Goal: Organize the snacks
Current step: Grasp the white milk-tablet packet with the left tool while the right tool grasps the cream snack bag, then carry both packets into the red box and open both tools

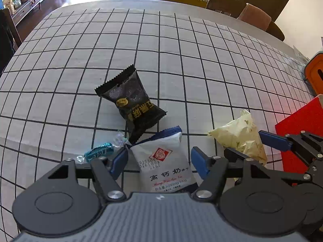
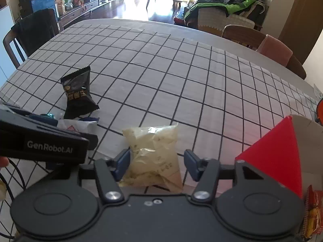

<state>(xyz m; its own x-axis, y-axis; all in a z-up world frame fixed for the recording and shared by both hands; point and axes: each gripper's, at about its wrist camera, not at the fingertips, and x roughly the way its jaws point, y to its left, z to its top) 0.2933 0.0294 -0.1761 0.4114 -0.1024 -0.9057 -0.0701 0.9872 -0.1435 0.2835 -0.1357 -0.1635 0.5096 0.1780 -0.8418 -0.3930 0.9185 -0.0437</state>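
Four snacks: black packet [image 1: 131, 102], white packet [image 1: 165, 161], yellowish bag [image 2: 153, 155], teal candy [image 1: 99, 152].

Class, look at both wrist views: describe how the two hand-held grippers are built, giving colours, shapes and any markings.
Each hand-held gripper, left and right, has blue finger pads on black linkage arms with silver screws, round black discs either side, and a grey ribbed body. The left one's side reads "GenRobot.AI" in white.
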